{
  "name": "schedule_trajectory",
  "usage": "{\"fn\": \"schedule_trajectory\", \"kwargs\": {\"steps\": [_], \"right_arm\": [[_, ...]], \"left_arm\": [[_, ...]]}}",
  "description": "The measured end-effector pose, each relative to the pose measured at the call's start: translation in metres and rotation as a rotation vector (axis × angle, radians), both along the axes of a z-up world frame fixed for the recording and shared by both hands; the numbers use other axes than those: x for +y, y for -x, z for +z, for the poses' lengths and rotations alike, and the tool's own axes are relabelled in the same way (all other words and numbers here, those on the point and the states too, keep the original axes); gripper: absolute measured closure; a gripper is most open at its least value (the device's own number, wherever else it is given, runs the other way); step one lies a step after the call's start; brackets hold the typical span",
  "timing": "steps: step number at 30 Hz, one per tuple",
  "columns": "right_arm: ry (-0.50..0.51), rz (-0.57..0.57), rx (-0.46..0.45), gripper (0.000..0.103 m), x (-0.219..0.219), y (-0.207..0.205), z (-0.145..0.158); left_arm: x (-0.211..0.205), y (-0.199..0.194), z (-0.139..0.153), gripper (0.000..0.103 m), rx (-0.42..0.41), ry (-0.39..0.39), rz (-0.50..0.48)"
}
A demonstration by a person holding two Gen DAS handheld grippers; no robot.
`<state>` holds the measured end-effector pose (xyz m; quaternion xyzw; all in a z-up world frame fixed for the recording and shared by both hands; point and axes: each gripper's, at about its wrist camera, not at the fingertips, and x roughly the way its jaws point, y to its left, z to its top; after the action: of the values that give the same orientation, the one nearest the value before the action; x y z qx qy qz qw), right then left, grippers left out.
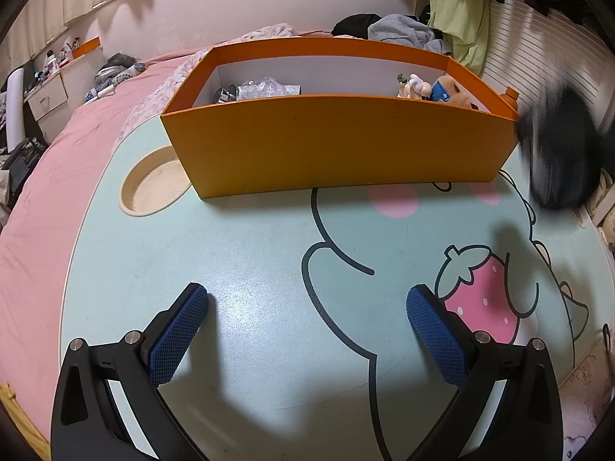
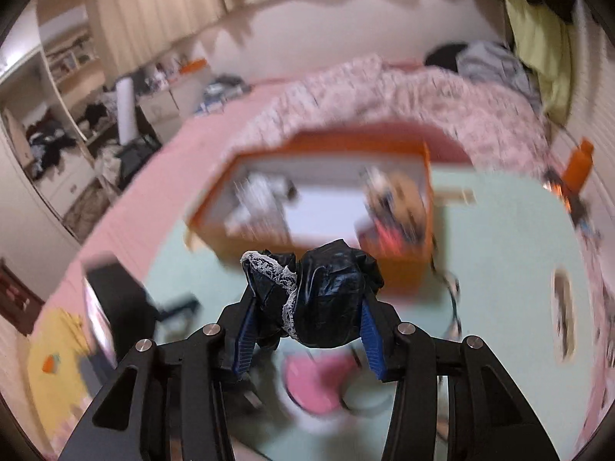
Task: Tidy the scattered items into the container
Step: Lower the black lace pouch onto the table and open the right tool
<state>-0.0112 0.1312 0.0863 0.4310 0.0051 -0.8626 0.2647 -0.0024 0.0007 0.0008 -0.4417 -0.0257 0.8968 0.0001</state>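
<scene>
A pale green cartoon-printed lap table (image 1: pixel 238 253) sits on a pink bed (image 1: pixel 46 207); an orange box (image 1: pixel 338 146) stands on it beyond the tongs; a round cup recess (image 1: pixel 153 188) lies ahead-left.

Both the left gripper (image 1: pixel 307 299) and the right gripper (image 2: pixel 307 320) have black angular arms, round silver screws and blue textured pads (image 1: pixel 177 336).
</scene>
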Motion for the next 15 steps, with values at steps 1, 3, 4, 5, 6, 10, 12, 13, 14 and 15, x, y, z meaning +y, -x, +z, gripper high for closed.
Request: {"fn": "schedule_trajectory", "kwargs": {"steps": [1,3,4,5,6,10,12,13,14,15], "right_arm": [[-0.011,-0.01,-0.016,0.057,0.004,-0.001,-0.012],[-0.047,-0.036,-0.022,0.055,0.008,0.0,-0.034],[-0.055,-0.044,-0.012,0.051,0.011,0.001,-0.041],[-0.053,-0.053,-0.006,0.043,0.013,0.001,-0.048],[-0.047,-0.063,-0.016,0.037,0.015,0.003,-0.055],[-0.054,-0.088,-0.016,0.009,0.018,-0.003,-0.061],[-0.051,-0.089,-0.01,0.009,0.019,-0.004,-0.061],[-0.042,-0.086,-0.003,0.009,0.02,-0.005,-0.059],[-0.025,-0.086,0.014,0.009,0.022,-0.007,-0.056],[-0.011,-0.085,0.031,0.009,0.024,-0.01,-0.054]], "left_arm": [[0.0,0.0,0.0,0.0,0.0,0.0,0.0],[0.0,0.0,0.0,0.0,0.0,0.0,0.001],[0.0,0.0,0.0,0.0,0.0,0.0,0.001],[0.0,0.0,0.0,0.0,0.0,0.0,0.002],[0.0,0.0,0.0,0.0,0.0,0.001,0.002],[0.0,0.0,0.0,0.0,0.0,0.0,0.003],[0.0,0.0,0.0,0.0,0.0,0.0,0.003],[0.0,0.0,0.0,0.0,0.0,-0.001,0.004],[0.0,0.0,0.0,0.0,0.0,-0.001,0.004],[-0.001,0.0,0.0,0.0,0.001,-0.001,0.005]]}}
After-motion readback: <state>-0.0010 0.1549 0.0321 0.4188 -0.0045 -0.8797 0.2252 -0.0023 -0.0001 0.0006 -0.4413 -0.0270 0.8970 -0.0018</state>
